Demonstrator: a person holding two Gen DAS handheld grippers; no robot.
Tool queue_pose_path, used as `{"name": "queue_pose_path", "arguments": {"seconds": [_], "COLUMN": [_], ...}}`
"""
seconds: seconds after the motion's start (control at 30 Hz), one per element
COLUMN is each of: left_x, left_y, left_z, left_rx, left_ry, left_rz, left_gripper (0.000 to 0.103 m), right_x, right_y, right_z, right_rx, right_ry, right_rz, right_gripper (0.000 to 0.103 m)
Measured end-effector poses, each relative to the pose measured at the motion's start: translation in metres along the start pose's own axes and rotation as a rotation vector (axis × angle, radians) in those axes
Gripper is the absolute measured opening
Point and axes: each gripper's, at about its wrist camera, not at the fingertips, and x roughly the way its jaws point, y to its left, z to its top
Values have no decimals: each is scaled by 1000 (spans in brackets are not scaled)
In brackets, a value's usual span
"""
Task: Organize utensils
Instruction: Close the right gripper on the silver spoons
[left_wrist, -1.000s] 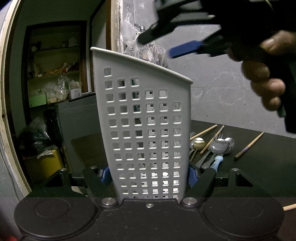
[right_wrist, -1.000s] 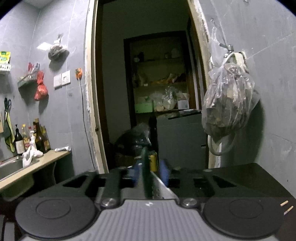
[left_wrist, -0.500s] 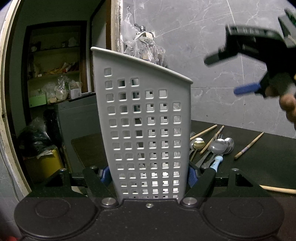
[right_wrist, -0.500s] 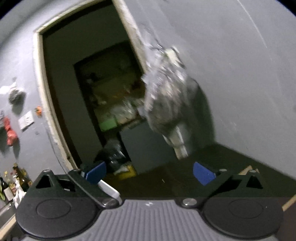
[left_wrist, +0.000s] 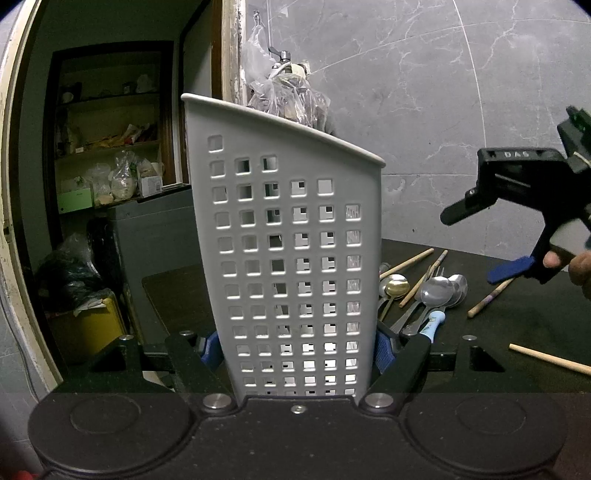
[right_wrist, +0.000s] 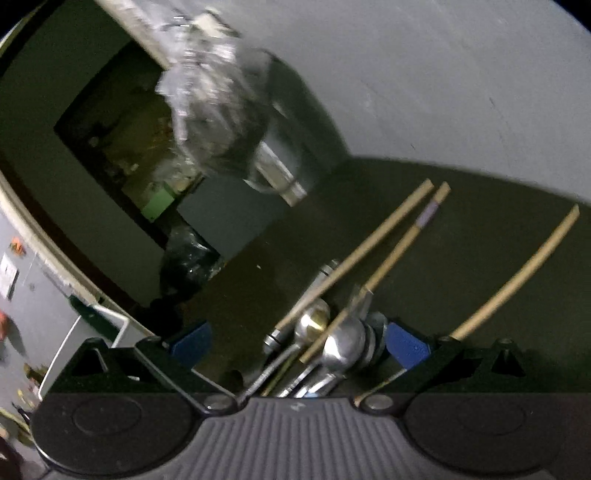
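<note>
A tall white perforated utensil holder (left_wrist: 291, 258) stands upright on the dark table, and my left gripper (left_wrist: 295, 347) is shut on its base, blue pads against both sides. To its right lies a pile of spoons (left_wrist: 436, 291), a fork and wooden chopsticks (left_wrist: 406, 264). My right gripper (left_wrist: 476, 243) hangs open in the air at the right, above the table, held by a hand (left_wrist: 576, 266). In the right wrist view, tilted and blurred, its open fingers (right_wrist: 299, 343) frame the spoons (right_wrist: 340, 347) and chopsticks (right_wrist: 369, 251) just below.
A marble-tiled wall (left_wrist: 424, 110) backs the table, with a plastic bag (left_wrist: 288, 96) hanging from a tap behind the holder. More chopsticks (left_wrist: 546, 358) lie at the right. A doorway (left_wrist: 110, 166) with cluttered shelves opens at the left, past the table's edge.
My right gripper has opened, rolled, and swung from above the holder down to the right, over the utensil pile. The left gripper and the holder have stayed still.
</note>
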Motion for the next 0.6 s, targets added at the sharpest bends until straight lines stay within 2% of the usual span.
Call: {"name": "queue_pose_path", "arguments": {"seconds": [0.4, 0.6], "left_x": [0, 0], "left_y": [0, 0], "left_z": [0, 0], "left_rx": [1, 1], "left_ry": [0, 0], "left_rz": [0, 0], "left_gripper": [76, 76], "right_x": [19, 22], "right_y": [-43, -45], "right_z": [0, 0], "right_rx": [207, 222], "right_ry": [45, 28], "right_rz": [44, 55], "right_gripper": [102, 97]}}
